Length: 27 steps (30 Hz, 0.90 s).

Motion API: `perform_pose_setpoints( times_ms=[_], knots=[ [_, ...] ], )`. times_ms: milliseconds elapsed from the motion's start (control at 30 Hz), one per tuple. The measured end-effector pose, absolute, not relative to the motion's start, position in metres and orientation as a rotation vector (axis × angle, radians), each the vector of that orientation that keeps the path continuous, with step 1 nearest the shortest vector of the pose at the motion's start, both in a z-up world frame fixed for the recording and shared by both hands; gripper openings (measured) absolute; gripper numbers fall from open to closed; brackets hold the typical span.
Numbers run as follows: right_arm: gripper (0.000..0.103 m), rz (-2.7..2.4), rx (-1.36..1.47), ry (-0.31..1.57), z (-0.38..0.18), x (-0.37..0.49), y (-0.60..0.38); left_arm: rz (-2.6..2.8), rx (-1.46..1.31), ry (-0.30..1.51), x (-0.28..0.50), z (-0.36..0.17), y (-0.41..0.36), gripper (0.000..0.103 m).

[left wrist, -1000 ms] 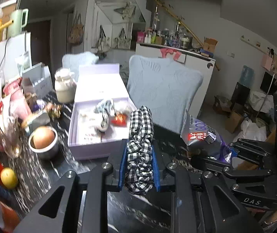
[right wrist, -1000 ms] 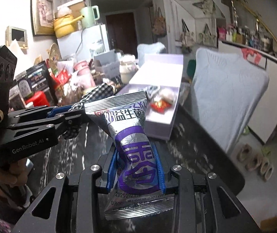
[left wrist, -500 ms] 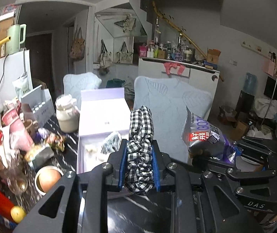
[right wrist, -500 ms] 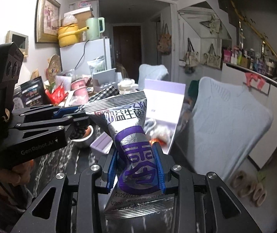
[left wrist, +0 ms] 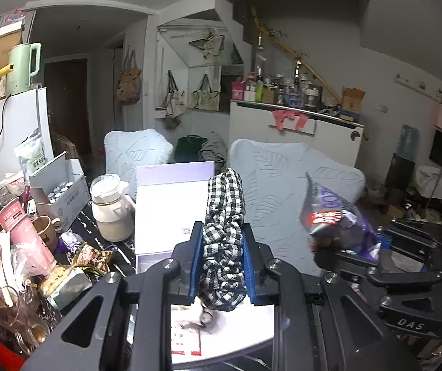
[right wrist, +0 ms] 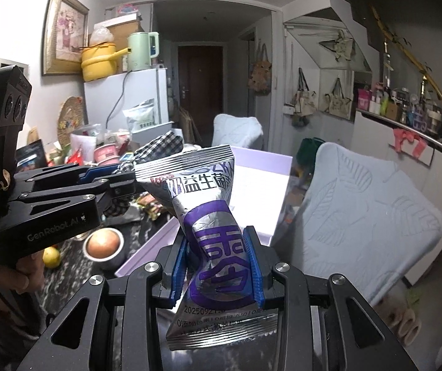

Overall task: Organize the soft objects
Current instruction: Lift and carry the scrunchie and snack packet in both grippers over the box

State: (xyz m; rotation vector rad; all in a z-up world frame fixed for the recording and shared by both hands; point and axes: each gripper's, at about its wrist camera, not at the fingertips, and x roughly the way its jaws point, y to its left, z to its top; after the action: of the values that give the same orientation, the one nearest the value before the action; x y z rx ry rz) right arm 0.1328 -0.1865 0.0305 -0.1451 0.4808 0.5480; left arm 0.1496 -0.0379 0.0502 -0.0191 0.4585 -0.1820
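The left gripper [left wrist: 223,258] is closed on a checked scrunchie [left wrist: 224,232]: both blue pads [left wrist: 196,259] press its sides, and the fabric stands upright at the centre of the left wrist frame. In the right wrist view the same gripper [right wrist: 122,182] enters from the left edge, with the scrunchie [right wrist: 159,143] projecting from its tip.

The right gripper [right wrist: 219,266] is clamped on a silver-and-purple packet [right wrist: 208,225]. The pads pinch its waist; the packet stands upright at centre frame. In the left wrist view this gripper [left wrist: 344,253] appears at lower right with the packet [left wrist: 329,213] in its tip.

Directly behind and below both grippers lies an open lilac box [left wrist: 171,213], lid raised. A cream jug [left wrist: 111,213] stands left of the box. A bowl [right wrist: 105,245] holding an egg sits at lower left of the right wrist frame. A pale chair [right wrist: 360,210] fills the right side.
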Motion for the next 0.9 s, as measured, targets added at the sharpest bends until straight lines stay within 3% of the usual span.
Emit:
perform_pose_setpoints(
  times_ms=[900],
  knots=[
    [0.034, 0.506, -0.152, 0.685, -0.036, 0.232, -0.165, -0.089, -0.004, 0.715, 0.264, -0.044, -0.017, 0.022]
  ],
)
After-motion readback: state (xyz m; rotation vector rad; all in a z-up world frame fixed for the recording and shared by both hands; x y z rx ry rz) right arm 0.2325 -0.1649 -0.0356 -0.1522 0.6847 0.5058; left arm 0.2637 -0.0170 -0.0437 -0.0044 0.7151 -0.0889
